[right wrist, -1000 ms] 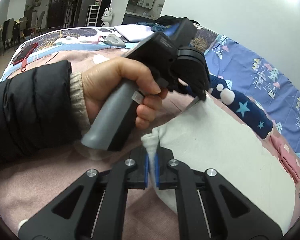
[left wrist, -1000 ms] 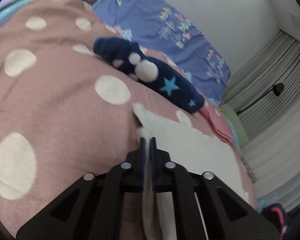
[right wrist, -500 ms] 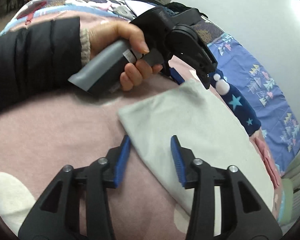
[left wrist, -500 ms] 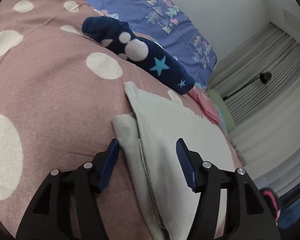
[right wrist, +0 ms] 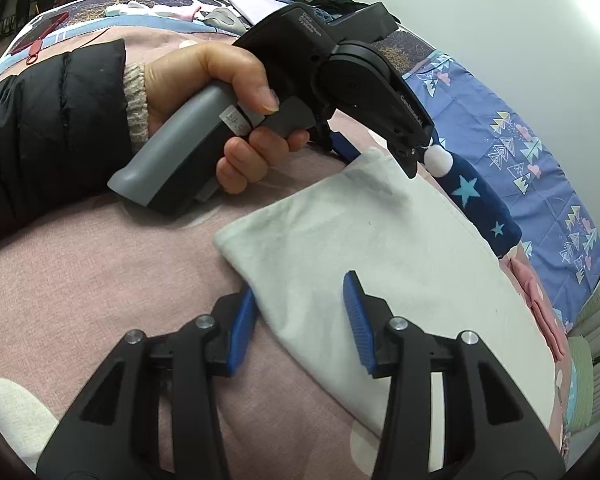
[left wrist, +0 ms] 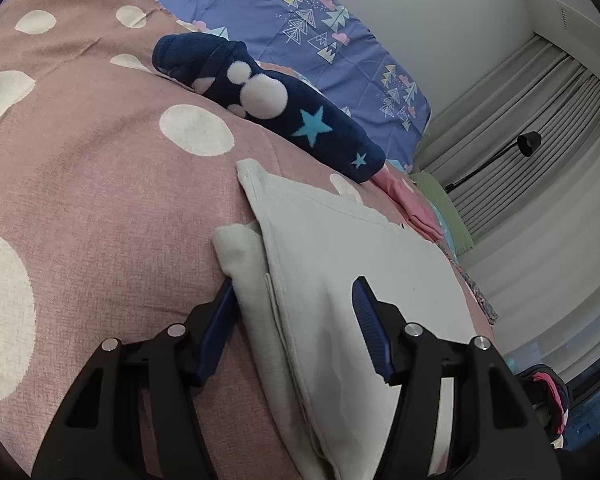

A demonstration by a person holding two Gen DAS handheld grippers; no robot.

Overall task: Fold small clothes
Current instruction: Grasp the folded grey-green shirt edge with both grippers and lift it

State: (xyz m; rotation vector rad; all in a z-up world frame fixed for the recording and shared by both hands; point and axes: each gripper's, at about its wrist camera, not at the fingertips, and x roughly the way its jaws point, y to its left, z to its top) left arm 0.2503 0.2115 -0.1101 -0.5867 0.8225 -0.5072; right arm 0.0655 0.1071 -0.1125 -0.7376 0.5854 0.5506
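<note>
A pale grey folded garment [left wrist: 340, 264] lies flat on the pink polka-dot bedspread [left wrist: 100, 184], one corner layer peeking out at its left edge. My left gripper [left wrist: 294, 292] is open and straddles that edge, its pads clear of the cloth. In the right wrist view the same garment [right wrist: 364, 232] spreads from the near corner toward the right. My right gripper [right wrist: 300, 288] is open over its near corner, holding nothing. A person's hand [right wrist: 220, 80] in a black sleeve holds the left gripper [right wrist: 376, 156] at the garment's far corner.
A navy plush piece with stars and white pompoms [left wrist: 280, 108] lies just beyond the garment, with a pink item [left wrist: 412, 208] past it. A blue patterned sheet [left wrist: 300, 32] runs along the wall. Curtains and a black lamp [left wrist: 528, 144] stand at the right. Loose clothes [right wrist: 220, 18] sit at the bed's far end.
Both grippers were shut on the garment's edge a second ago. They have since opened and sunk a little, and the garment now rests flat on the bedspread.
</note>
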